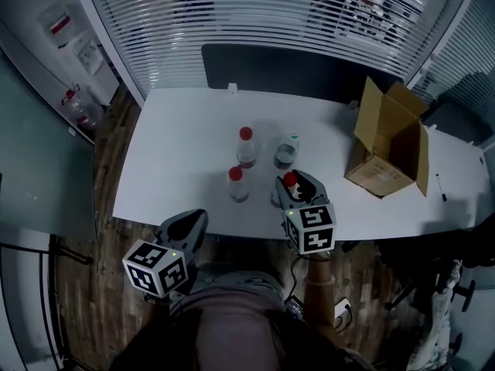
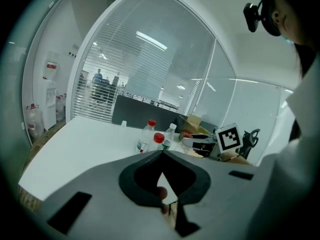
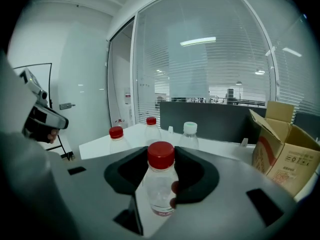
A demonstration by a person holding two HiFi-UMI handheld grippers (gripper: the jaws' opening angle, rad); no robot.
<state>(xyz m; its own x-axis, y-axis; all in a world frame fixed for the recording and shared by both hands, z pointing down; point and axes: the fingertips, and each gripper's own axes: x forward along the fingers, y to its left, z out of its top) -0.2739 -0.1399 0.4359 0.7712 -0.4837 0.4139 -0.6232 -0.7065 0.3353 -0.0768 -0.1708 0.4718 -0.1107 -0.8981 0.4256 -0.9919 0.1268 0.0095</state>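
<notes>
Watching remotely, I feared the right gripper (image 1: pixel 298 188), clamped on the near bottle (image 3: pixel 160 184) at the table's (image 1: pixel 178 153) six o'clock edge, might swing it into its nine o'clock neighbour (image 1: pixel 237 184); the left gripper (image 2: pixel 162 153) hung closed, empty.

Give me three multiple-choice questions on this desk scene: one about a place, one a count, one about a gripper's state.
1. Where does the cardboard box stand? A) on the floor B) at the table's right end C) between the bottles
2. How many bottles have red caps? A) two B) three C) four
3. How do the left gripper's jaws stand? A) together, empty B) on a bottle C) wide apart
Answers: 1 B, it sits right of every bottle. 2 B, three red-capped bottles, plus one white-capped bottle. 3 A, its view shows the jaws meeting with nothing between.
</notes>
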